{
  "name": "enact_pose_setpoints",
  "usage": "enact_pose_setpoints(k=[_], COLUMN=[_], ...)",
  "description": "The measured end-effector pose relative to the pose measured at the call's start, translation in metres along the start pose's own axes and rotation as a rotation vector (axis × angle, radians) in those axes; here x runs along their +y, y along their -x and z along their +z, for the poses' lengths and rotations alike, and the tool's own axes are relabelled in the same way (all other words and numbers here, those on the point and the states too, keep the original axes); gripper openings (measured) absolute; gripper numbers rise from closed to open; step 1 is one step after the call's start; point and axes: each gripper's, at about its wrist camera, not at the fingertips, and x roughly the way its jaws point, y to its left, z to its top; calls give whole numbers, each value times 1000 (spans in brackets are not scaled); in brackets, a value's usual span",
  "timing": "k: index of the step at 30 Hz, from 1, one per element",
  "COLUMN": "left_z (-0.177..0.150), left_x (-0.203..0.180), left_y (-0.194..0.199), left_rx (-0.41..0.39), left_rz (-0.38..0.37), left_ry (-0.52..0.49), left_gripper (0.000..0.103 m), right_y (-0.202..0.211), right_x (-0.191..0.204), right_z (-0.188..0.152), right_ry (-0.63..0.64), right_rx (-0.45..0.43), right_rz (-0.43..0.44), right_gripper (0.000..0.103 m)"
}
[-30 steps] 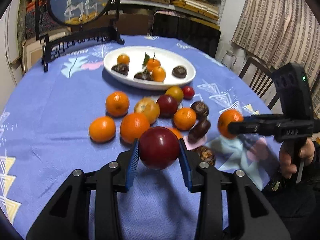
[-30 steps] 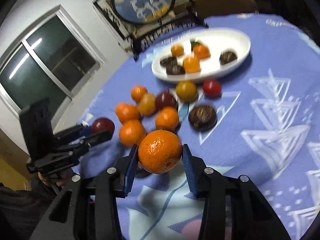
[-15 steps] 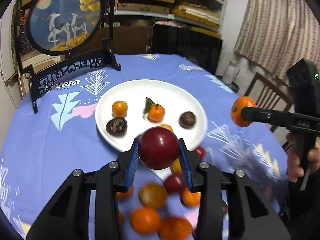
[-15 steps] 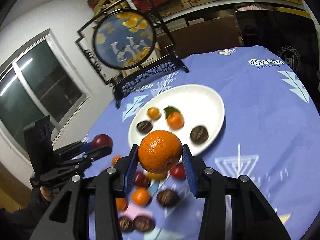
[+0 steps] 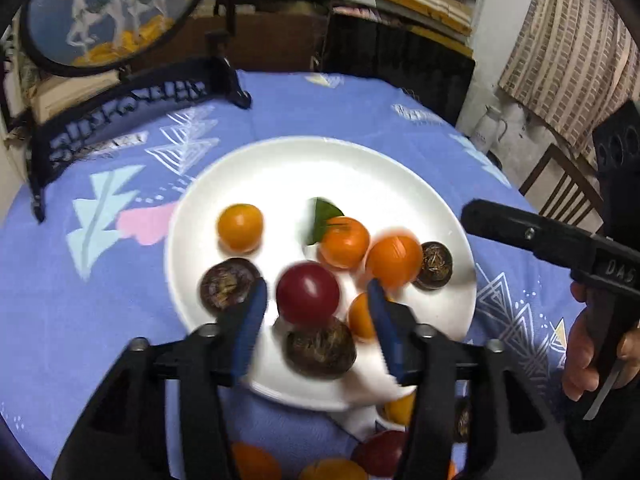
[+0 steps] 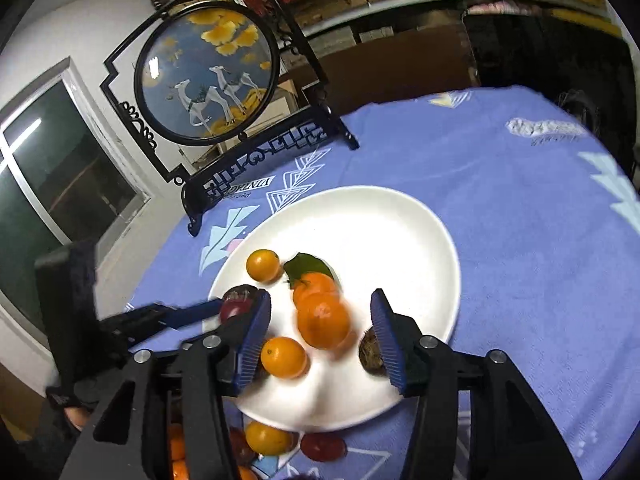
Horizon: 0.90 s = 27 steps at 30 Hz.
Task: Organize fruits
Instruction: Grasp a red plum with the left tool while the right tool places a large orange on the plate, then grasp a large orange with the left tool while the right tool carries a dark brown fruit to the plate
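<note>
A white plate [image 5: 280,168] on the blue tablecloth holds several oranges and dark brown fruits. My left gripper [image 5: 316,320] is open over the plate's near part; a dark red fruit [image 5: 308,294] is loose between its fingers, above a dark brown fruit [image 5: 320,346]. My right gripper [image 6: 320,326] is open over the plate [image 6: 380,232]; an orange [image 6: 323,321], blurred, is loose between its fingers. The right gripper also shows in the left wrist view [image 5: 532,236], at the plate's right rim. The left gripper's fingers [image 6: 192,312] reach in from the left in the right wrist view.
More oranges [image 5: 256,462] and red fruits [image 5: 380,452] lie on the cloth in front of the plate. A round framed picture on a black stand [image 6: 208,76] stands behind the plate. A wooden chair [image 5: 560,188] is at the table's right. Shelves fill the back wall.
Both grippers moved forward over the plate and opened. The dark red fruit and the orange, gripped earlier, are now loose between the fingers.
</note>
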Motion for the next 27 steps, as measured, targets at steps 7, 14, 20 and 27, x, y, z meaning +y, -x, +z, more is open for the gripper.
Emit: enact_pose_setpoints(k=[7, 14, 20, 27], left_z=[-47, -124, -164, -169], left_x=[-23, -28, -40, -47], left_y=[72, 103, 99, 90], left_rx=[-77, -34, 12, -11], left_rz=[-50, -64, -78, -4], left_ry=[-104, -162, -185, -186], left_gripper=[55, 55, 31, 52], right_y=[46, 81, 88, 99], right_x=[17, 26, 19, 28], right_z=[-42, -102, -132, -147], right_ry=[53, 84, 25, 37], right_rx=[-1, 39, 73, 77], right_rz=[5, 25, 27, 47], right_gripper=[53, 57, 57, 57])
